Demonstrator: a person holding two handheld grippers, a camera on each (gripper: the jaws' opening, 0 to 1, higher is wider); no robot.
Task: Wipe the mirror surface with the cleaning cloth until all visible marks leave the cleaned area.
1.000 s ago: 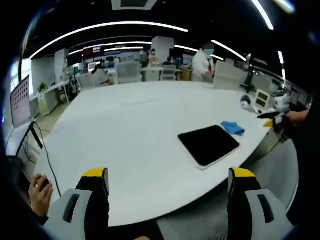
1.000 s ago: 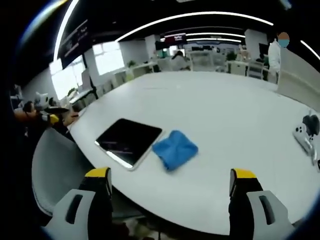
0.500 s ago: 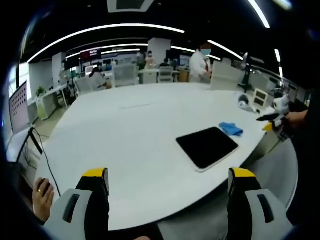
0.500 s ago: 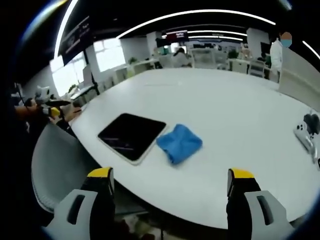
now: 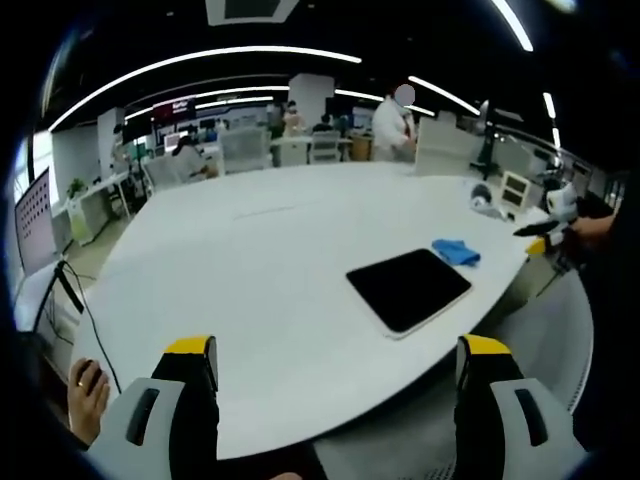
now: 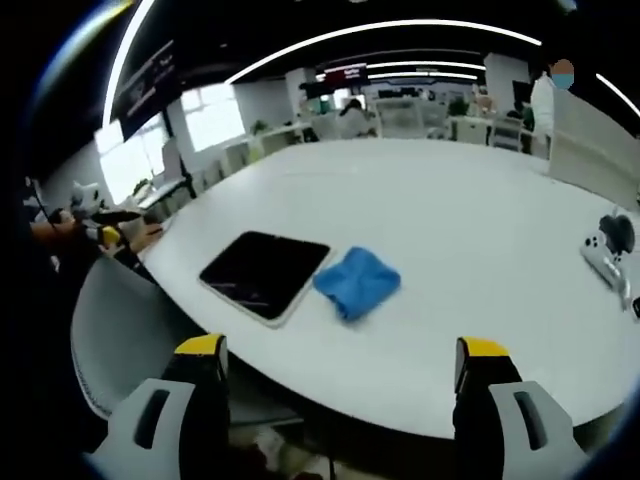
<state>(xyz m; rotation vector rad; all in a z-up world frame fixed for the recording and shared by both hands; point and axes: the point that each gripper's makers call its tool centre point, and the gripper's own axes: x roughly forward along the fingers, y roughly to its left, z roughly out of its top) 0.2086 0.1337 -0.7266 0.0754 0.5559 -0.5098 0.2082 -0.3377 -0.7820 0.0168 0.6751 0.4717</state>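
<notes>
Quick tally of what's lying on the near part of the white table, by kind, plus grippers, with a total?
Mirror (dark flat panel, pale rim): 1
Blue cleaning cloth: 1
Grippers, left gripper and right gripper, both open and empty: 2
Total: 4
Small items at the table's far right edge are too blurred to name, so not counted.

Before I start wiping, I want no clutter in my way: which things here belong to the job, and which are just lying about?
For the job:
- mirror, lying flat by the table edge
- blue cleaning cloth, crumpled beside it

Lying about:
- white device farther along the table
- grey chair at the table edge
</notes>
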